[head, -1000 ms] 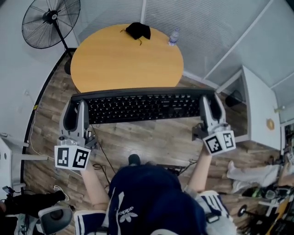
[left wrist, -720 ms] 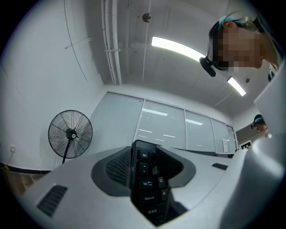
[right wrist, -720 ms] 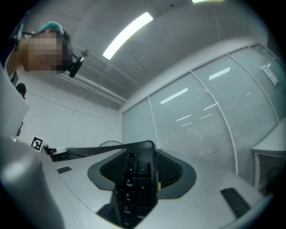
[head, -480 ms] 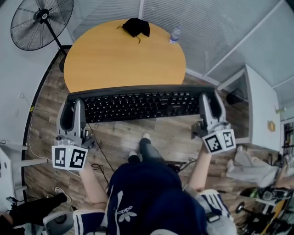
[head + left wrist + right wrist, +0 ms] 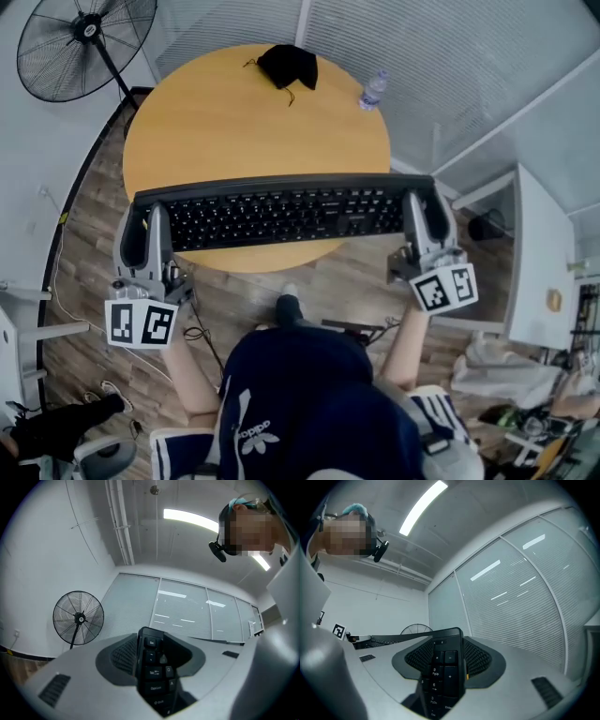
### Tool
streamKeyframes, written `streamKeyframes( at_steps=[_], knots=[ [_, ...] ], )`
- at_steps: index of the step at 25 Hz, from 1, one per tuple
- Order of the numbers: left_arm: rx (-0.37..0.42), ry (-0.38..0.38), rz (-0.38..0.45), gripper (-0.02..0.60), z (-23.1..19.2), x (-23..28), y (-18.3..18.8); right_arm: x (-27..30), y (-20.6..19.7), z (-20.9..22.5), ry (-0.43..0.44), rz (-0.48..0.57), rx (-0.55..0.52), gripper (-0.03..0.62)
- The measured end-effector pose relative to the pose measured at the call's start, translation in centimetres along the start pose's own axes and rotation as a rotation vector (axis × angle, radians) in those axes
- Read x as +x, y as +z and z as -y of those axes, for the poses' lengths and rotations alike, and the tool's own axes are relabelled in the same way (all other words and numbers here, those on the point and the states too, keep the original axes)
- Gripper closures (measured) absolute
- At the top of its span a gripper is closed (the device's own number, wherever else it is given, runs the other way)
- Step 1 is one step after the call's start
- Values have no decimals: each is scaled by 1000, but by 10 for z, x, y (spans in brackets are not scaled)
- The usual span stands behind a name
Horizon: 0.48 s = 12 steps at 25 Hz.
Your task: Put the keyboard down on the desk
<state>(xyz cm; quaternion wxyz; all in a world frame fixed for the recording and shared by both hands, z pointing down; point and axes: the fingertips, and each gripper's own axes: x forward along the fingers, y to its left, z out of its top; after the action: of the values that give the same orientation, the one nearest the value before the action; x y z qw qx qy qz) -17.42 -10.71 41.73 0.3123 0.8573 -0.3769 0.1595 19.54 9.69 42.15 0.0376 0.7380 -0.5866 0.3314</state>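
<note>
**Keyboard clamped at both ends over the tabletop's near rim**

We are gripping with the left gripper closed on the Esc end of the keyboard, and with the right gripper closed on the number-pad end. In each gripper view the keyboard's narrow edge is sitting between the jaws. From the head view we are holding it level, keys up, across the near part of the round tabletop. Whether it is already touching the wood we cannot tell.

The main risk, as we are judging it, lies at the right end. It is reaching past the curved rim and hanging over the floor. If we are letting go here, that overhang could tip the keyboard off the edge. Both grips are only biting the end edges (a thin hold), so lowering one side faster could twist it loose.

The black pouch and bottle are lying well apart from it at the far rim and are posing little danger.
</note>
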Motion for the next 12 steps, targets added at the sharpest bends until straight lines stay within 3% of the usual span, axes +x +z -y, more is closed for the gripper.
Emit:
streamKeyframes(
  at_steps=[12],
  knots=[
    [-2, 42, 33, 422, 4, -13, 2, 7, 6, -1, 46, 5, -13, 405]
  ],
)
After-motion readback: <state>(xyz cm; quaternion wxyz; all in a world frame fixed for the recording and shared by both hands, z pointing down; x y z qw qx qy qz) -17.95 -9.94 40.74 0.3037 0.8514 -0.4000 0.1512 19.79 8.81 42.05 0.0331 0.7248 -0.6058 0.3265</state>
